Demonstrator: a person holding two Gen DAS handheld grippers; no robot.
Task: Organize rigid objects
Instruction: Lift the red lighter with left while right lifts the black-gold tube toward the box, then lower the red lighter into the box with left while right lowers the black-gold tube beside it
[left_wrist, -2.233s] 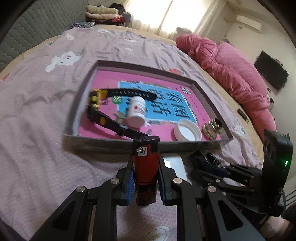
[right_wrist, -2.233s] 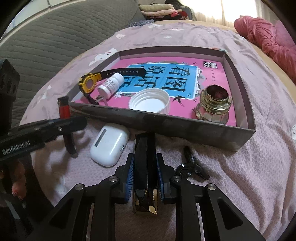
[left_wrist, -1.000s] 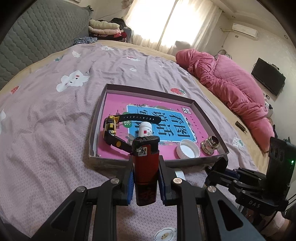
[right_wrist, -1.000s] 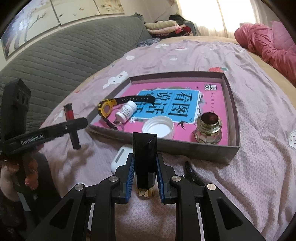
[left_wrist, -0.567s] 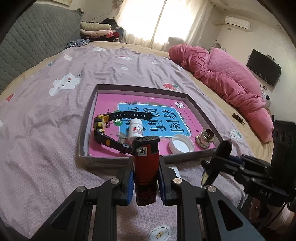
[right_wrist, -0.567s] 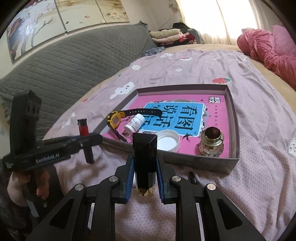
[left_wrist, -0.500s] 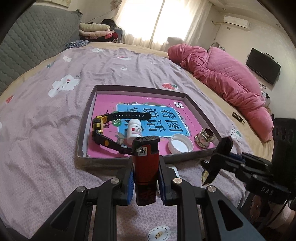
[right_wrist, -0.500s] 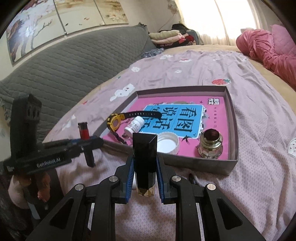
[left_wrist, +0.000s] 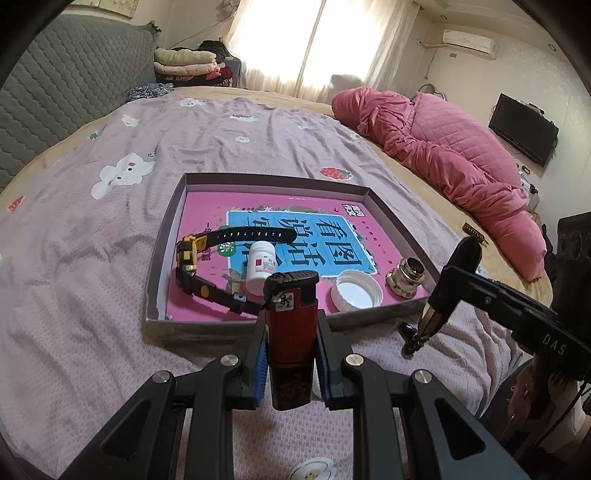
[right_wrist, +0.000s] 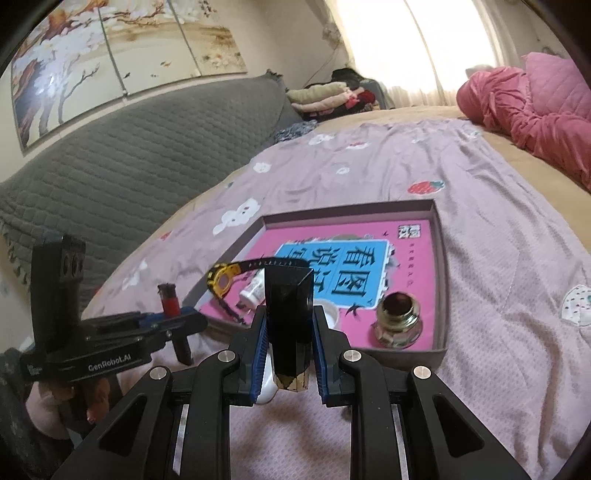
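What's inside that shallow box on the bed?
The box holds a watch, pill bottle, white cap and brass fitting. The held lighter hides part of its near edge.

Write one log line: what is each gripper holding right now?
left gripper: shut on red lighter | right gripper: shut on black case | tray: ahead

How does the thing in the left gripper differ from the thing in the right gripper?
The left gripper holds a red lighter with a black cap and a label sticker; the right gripper holds a black faceted case with a gold patterned base. The lighter has rounded sides, the case flat angular ones. Both stand upright between shut blue pads, held above the bedspread near the tray.
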